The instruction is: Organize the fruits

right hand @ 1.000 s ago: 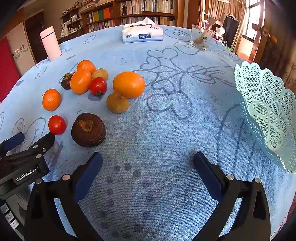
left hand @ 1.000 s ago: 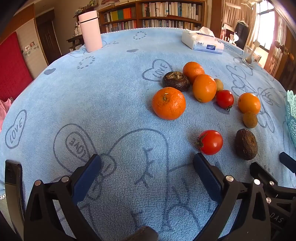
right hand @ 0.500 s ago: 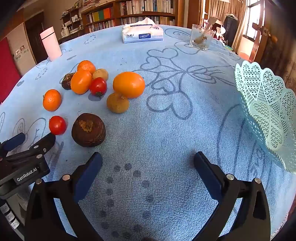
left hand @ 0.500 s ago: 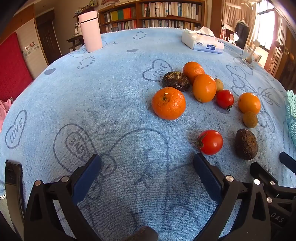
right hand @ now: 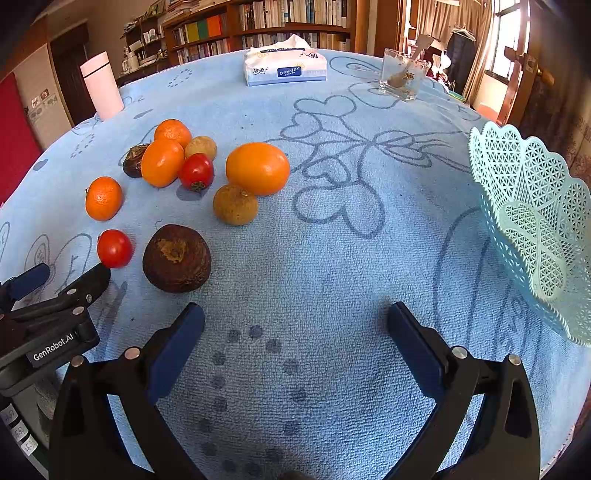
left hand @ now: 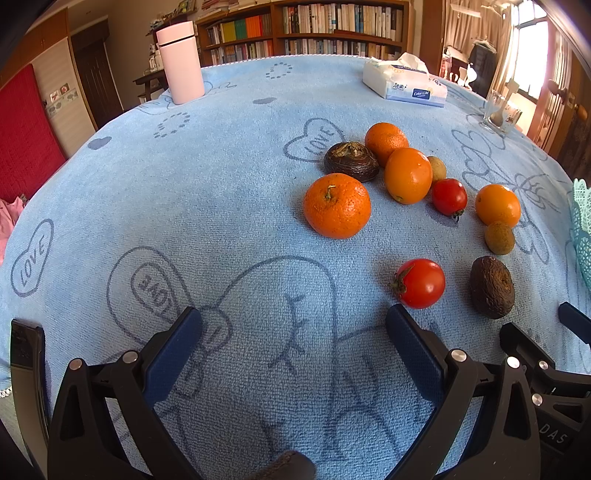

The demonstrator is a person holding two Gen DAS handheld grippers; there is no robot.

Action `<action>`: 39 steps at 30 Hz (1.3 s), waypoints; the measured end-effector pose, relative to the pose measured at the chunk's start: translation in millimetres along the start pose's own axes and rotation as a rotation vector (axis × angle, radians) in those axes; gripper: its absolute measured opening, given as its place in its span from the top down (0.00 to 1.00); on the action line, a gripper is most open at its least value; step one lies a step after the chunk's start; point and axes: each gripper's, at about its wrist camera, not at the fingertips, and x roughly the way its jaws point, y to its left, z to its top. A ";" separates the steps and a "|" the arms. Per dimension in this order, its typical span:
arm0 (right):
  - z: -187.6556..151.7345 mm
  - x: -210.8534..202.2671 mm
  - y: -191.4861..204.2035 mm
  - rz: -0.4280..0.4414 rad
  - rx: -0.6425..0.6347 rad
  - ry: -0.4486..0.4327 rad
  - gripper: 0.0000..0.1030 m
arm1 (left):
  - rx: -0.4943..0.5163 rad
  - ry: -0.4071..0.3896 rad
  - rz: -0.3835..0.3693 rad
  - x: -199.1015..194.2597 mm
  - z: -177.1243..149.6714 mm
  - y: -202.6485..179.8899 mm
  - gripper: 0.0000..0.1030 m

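Several fruits lie on the blue tablecloth [left hand: 184, 192]: oranges [left hand: 337, 205] [right hand: 257, 168], tomatoes [left hand: 420, 283] [right hand: 196, 171], dark brown fruits [left hand: 492, 287] [right hand: 176, 258] and small tan ones [right hand: 235, 204]. A pale green lattice basket [right hand: 535, 221] stands at the right in the right wrist view. My left gripper [left hand: 293, 336] is open and empty, just left of the near tomato. My right gripper [right hand: 295, 336] is open and empty, right of the near brown fruit [right hand: 176, 258]. The left gripper's body [right hand: 55, 317] shows at the left of the right wrist view.
A pink tumbler [left hand: 180, 62], a tissue pack [left hand: 404, 83] and a glass [right hand: 402, 74] stand at the table's far side. Bookshelves [left hand: 314, 29] line the back wall. The cloth in front of both grippers bears only printed patterns.
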 end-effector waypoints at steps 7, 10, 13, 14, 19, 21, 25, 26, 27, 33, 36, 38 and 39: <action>-2.6 0.6 1.4 -0.007 -0.005 -0.001 0.02 | 0.000 0.000 0.000 0.0 0.0 0.0 0.05; -2.5 0.6 1.8 -0.007 -0.006 -0.001 0.02 | 0.000 0.000 0.000 0.0 0.0 0.0 0.05; -2.5 0.6 1.8 -0.007 -0.006 -0.001 0.02 | 0.000 0.000 0.001 0.0 0.0 0.0 0.05; -2.4 0.6 1.9 -0.007 -0.006 -0.001 0.02 | 0.001 0.000 0.001 0.0 0.0 -0.1 0.05; -2.5 0.5 2.0 -0.008 -0.006 -0.001 0.02 | 0.001 0.000 0.001 0.0 0.0 0.0 0.05; -2.6 0.5 2.0 -0.008 -0.006 -0.001 0.02 | 0.001 0.000 0.001 0.0 0.0 0.0 0.05; -2.7 0.1 2.0 -0.008 -0.006 -0.001 0.02 | 0.001 0.000 0.001 0.0 0.0 -0.1 0.05; -2.6 0.1 2.0 -0.008 -0.006 -0.001 0.02 | 0.001 0.000 0.002 0.0 0.0 0.0 0.05; -2.7 0.0 2.1 -0.008 -0.006 -0.001 0.02 | 0.001 0.000 0.001 0.0 0.0 0.0 0.05; -2.6 0.0 1.9 -0.008 -0.006 -0.001 0.02 | 0.001 0.000 0.001 0.0 0.0 -0.1 0.05; -2.4 0.0 1.8 -0.007 -0.005 0.000 0.02 | 0.001 0.000 0.001 0.0 0.0 0.0 0.05; -2.4 0.0 1.8 -0.007 -0.005 0.000 0.02 | 0.001 0.000 0.001 0.0 0.0 0.0 0.05; -2.6 0.1 2.0 -0.007 -0.005 0.000 0.02 | 0.001 0.000 0.002 0.0 0.0 -0.1 0.05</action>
